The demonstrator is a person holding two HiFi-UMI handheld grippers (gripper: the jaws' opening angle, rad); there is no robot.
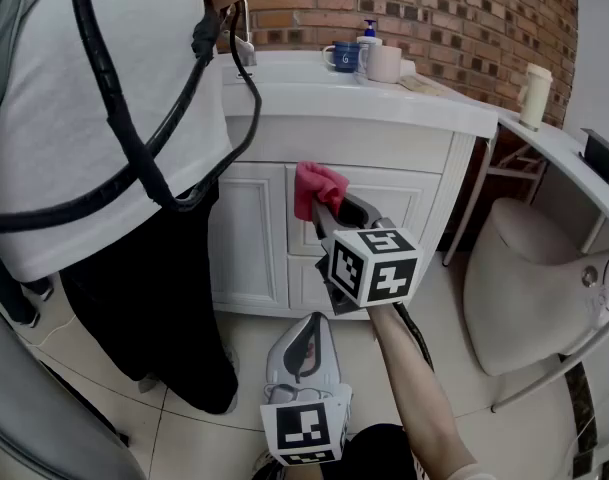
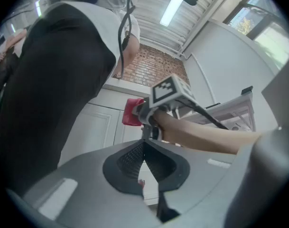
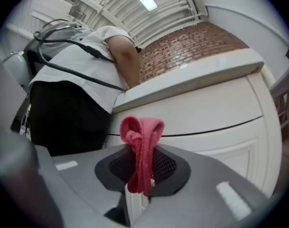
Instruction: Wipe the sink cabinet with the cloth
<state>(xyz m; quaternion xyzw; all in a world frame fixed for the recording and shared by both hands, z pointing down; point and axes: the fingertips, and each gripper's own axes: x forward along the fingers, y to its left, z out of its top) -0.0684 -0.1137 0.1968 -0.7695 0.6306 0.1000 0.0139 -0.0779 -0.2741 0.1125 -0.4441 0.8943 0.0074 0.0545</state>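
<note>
A red brick wall (image 1: pixel 434 8) is backing a bathroom with a pale tiled floor (image 1: pixel 234 368), where the white panelled sink cabinet (image 1: pixel 249 238) is standing. The right tongs (image 1: pixel 322 211) are clenching a crumpled pink cloth (image 1: pixel 317 186) and holding it up to the cabinet's front, just below its white desk (image 1: pixel 384 103). The left tongs (image 1: pixel 309 336) are hanging lower, before the cabinet's base, squeezed together on nothing. A person in a white shirt and black trousers (image 1: pixel 114 118) is standing at the cabinet's left. A blue mug (image 1: pixel 344 57) and a white cup (image 1: pixel 384 64) are sitting on the cabinet.
</note>
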